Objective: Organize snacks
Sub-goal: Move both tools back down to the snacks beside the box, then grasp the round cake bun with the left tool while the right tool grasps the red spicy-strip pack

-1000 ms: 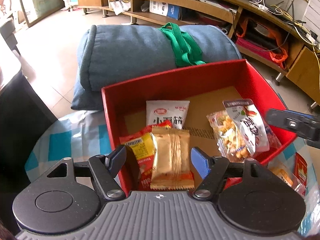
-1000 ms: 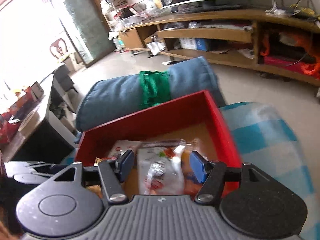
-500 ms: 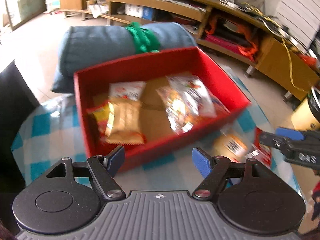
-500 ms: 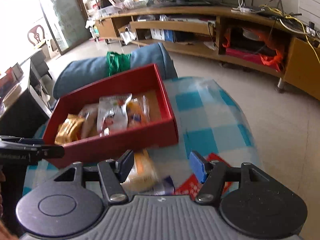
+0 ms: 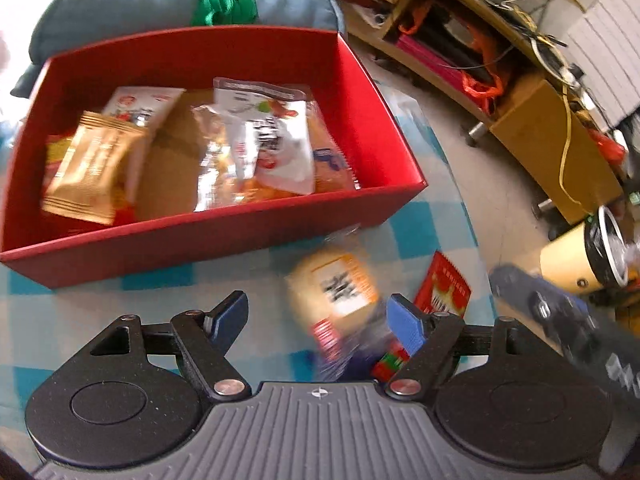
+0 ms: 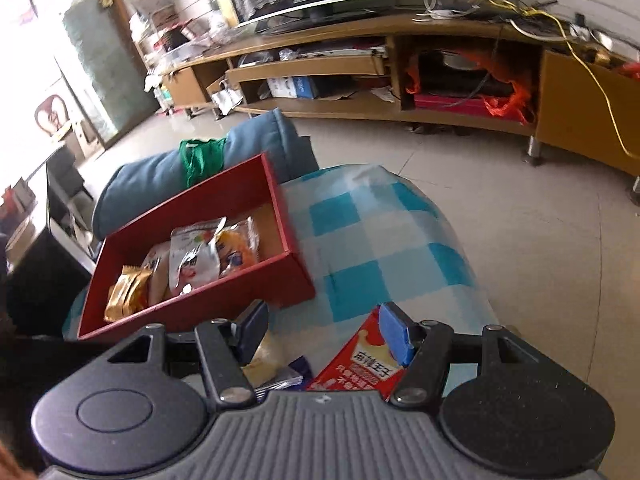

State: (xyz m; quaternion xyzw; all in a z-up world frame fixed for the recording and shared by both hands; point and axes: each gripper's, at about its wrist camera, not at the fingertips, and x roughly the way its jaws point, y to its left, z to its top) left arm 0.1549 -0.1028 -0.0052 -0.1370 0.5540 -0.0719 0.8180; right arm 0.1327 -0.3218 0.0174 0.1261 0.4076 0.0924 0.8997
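A red box [image 5: 224,236] holds several snack packs, among them a gold pack [image 5: 92,168] and a white-and-clear pack [image 5: 268,140]. It also shows in the right wrist view [image 6: 224,296]. On the blue-checked cloth in front of it lie an orange-labelled bread pack [image 5: 336,284] and a red snack pack [image 5: 440,290], which the right wrist view also shows [image 6: 360,364]. My left gripper [image 5: 320,318] is open and empty above the loose packs. My right gripper [image 6: 324,330] is open and empty, over the red pack.
A rolled blue cushion [image 5: 120,4] with a green strap lies behind the box. A long wooden TV cabinet [image 6: 400,76] stands across the tiled floor. A bin [image 5: 588,256] stands on the floor to the right. The table edge drops off on the right.
Both grippers have pulled back from the box, from over its contents to above the loose packs on the cloth. Both stayed open.
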